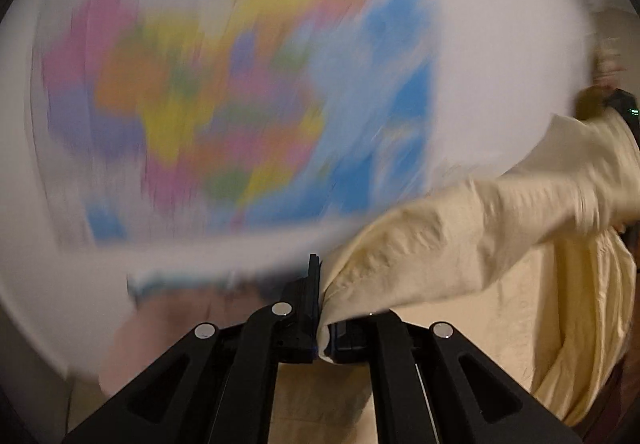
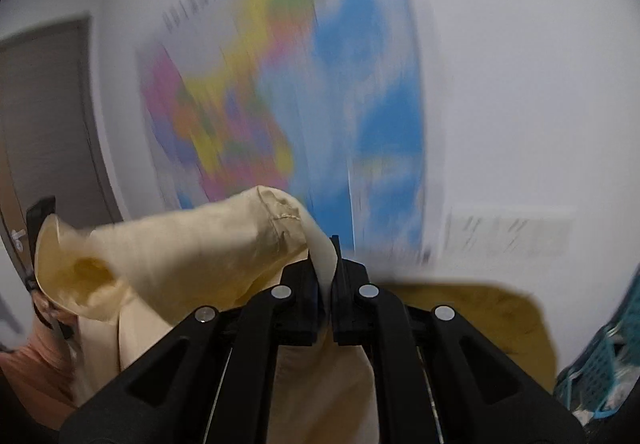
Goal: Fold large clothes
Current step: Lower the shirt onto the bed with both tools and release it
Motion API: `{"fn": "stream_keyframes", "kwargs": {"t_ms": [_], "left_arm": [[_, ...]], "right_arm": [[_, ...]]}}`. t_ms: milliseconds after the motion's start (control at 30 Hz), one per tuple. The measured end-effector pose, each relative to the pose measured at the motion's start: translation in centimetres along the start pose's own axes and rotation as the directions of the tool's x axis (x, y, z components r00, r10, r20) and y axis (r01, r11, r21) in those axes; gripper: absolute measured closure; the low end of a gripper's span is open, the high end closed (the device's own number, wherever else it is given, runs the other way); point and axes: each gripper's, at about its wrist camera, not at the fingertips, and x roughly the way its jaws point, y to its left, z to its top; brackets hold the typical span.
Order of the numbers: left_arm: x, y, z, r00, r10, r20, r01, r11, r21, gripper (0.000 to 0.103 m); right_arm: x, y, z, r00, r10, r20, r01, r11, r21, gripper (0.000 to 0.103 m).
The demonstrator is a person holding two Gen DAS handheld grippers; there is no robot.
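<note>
Black linkage arms fill the bottom of both wrist views, and between them each pair of jaws is pinched tight on cloth. At about six o'clock in the left wrist view, the left gripper [image 1: 320,308] has its jaws closed on an edge of the pale yellow garment [image 1: 460,244], which runs from the jaws toward three o'clock in a thick, wrinkled band and then hangs down in folds near four o'clock. In the right wrist view, the right gripper [image 2: 329,284] is likewise clamped on a thin edge of the same garment [image 2: 192,244]; the cloth billows toward nine o'clock, showing a stitched hem near the centre, and more of it drops below the jaws toward six o'clock. So the garment is up in the air, stretched between the two grippers rather than lying on any surface. Farther off at three o'clock in the left view, a hand [image 1: 608,59] shows only as a blur. Beyond it all, a colourful wall map [image 1: 240,91] hangs on a white wall, smeared by motion; the right view adds a grey door [image 2: 44,115] at nine o'clock and a teal basket [image 2: 604,368] at four o'clock. This looks like the lift-and-shake-out step, before any fold is made. Next, I judge, the cloth must be spread flat with both grips kept firm.
</note>
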Motion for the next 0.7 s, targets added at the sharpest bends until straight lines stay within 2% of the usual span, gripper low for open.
{"fn": "stream_keyframes", "kwargs": {"t_ms": [100,133,200,267,300,467,500,567,600,667,700], "left_arm": [[8.6,3.4,-2.7,0.984,0.031,-0.173,-0.042,0.997,-0.057,0.101],[11.1,4.1,-3.8,0.973,0.033,-0.228,-0.05,0.996,-0.072,0.101],[15.8,4.9,-5.4,0.947,0.045,-0.317,-0.071,0.995,-0.069,0.101],[18.3,5.8,-6.2,0.934,0.041,-0.355,-0.076,0.993,-0.086,0.101],[19.4,6.7,-6.0,0.93,0.013,-0.367,-0.064,0.99,-0.127,0.101],[23.4,10.7,-4.4,0.908,-0.067,-0.413,-0.042,0.968,-0.249,0.1],[24.6,11.5,-4.3,0.897,-0.083,-0.435,-0.045,0.96,-0.275,0.099],[26.5,11.9,-4.8,0.866,-0.097,-0.491,-0.058,0.955,-0.291,0.096],[27.5,12.2,-5.2,0.85,-0.083,-0.52,-0.088,0.951,-0.295,0.09],[28.3,12.6,-5.6,0.839,-0.081,-0.538,-0.103,0.948,-0.302,0.086],[28.2,12.9,-5.8,0.844,-0.088,-0.529,-0.096,0.946,-0.311,0.082]], "right_arm": [[9.0,-2.1,-3.1,0.989,0.012,-0.145,-0.007,0.999,0.035,0.099],[12.7,-2.7,-4.5,0.977,0.011,-0.212,-0.001,0.999,0.049,0.099],[17.7,-3.8,-6.5,0.957,0.007,-0.289,0.015,0.997,0.074,0.099],[20.8,-5.0,-7.4,0.943,0.013,-0.334,0.026,0.993,0.112,0.099],[22.1,-5.8,-7.7,0.937,0.017,-0.349,0.036,0.989,0.144,0.099],[25.8,-10.2,-8.2,0.922,0.023,-0.387,0.084,0.962,0.259,0.098],[26.8,-11.0,-8.4,0.917,0.02,-0.399,0.102,0.954,0.282,0.095],[28.1,-12.0,-9.2,0.896,-0.033,-0.442,0.172,0.946,0.276,0.071],[28.3,-12.0,-9.4,0.894,-0.046,-0.446,0.18,0.948,0.261,0.071],[27.4,-11.6,-9.0,0.899,-0.062,-0.434,0.185,0.951,0.248,0.059],[26.1,-10.9,-8.6,0.902,-0.105,-0.418,0.206,0.957,0.204,0.055]]}}
